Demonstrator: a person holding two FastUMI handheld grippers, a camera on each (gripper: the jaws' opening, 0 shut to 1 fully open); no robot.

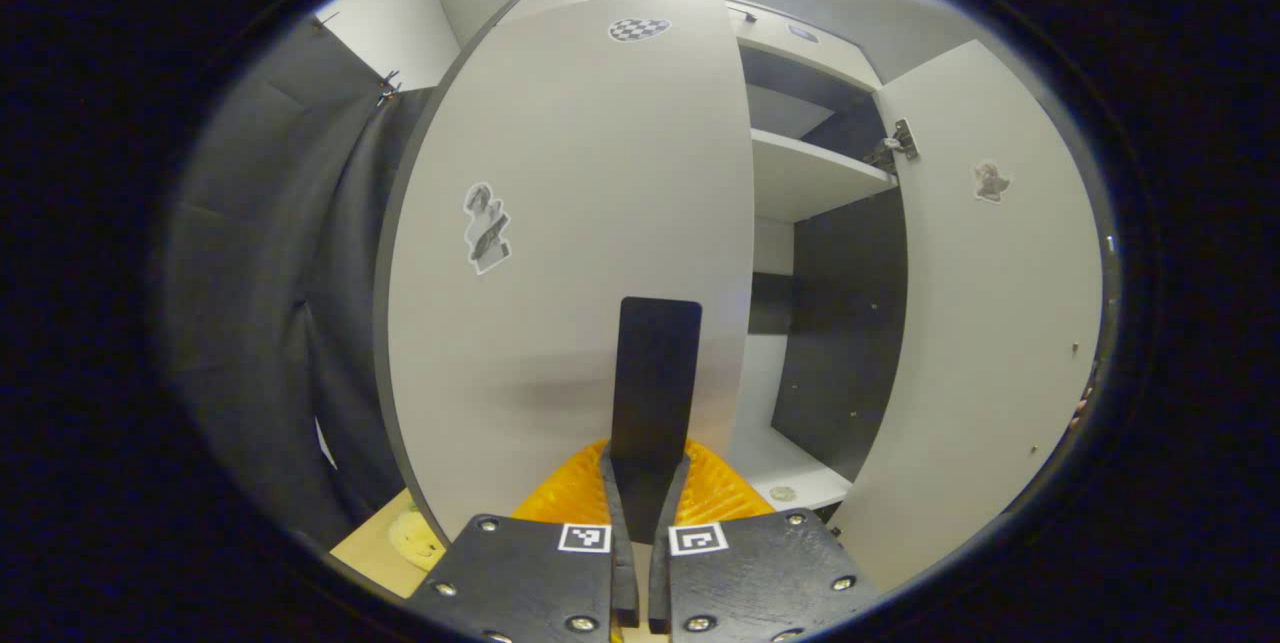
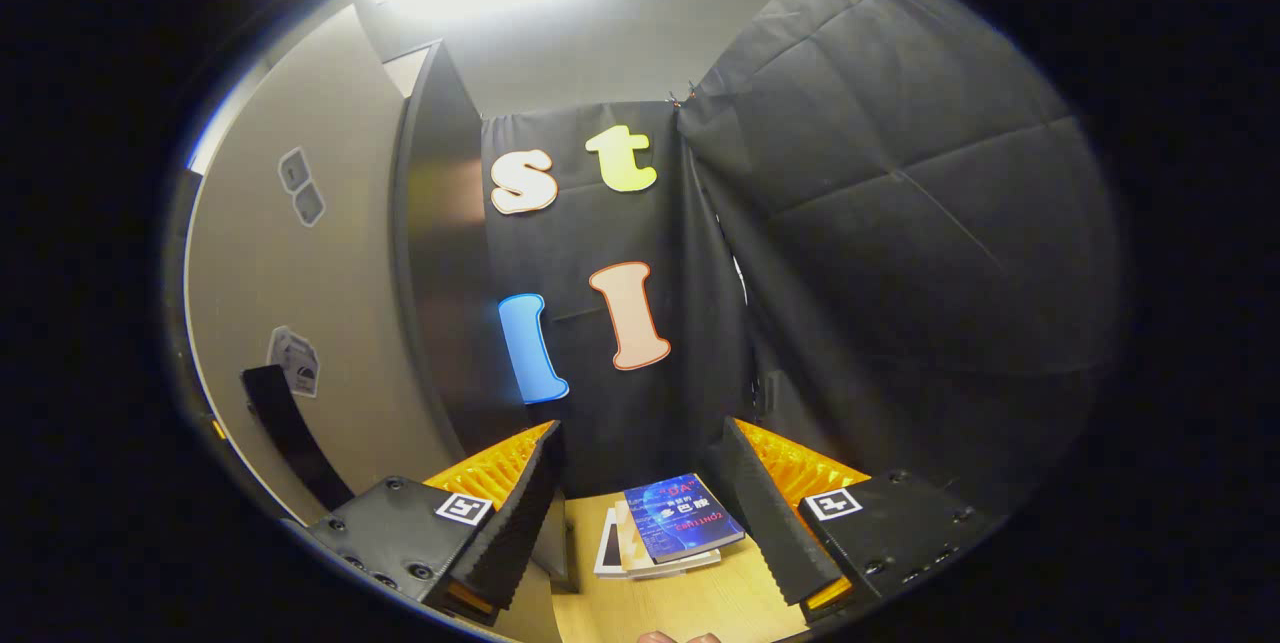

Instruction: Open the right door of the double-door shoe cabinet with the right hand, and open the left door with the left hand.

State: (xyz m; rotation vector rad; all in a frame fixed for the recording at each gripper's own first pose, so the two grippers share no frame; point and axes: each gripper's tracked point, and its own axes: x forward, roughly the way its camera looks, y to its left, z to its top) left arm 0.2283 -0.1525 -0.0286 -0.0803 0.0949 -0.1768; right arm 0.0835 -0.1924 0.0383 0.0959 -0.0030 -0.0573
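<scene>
The cabinet's left door [image 1: 570,223], pale grey with stickers, fills the left gripper view. Its flat black handle [image 1: 655,373] rises from between my left gripper's fingers. The left gripper [image 1: 640,533] is shut on the handle's lower end. Past the door's right edge the cabinet's inside shows, with a white shelf [image 1: 810,178] and a dark back wall. The right door [image 1: 990,323] stands swung wide open. In the right gripper view the right door [image 2: 290,283] is at the far left with its black handle [image 2: 290,438]. My right gripper [image 2: 645,523] is open, apart from that door and holding nothing.
A small stack of books [image 2: 670,523] lies on the wooden surface [image 2: 680,603] between the right gripper's fingers. Black cloth walls [image 2: 900,253] close in the booth to the right and behind. A yellow object [image 1: 415,535] lies low by the left door's corner.
</scene>
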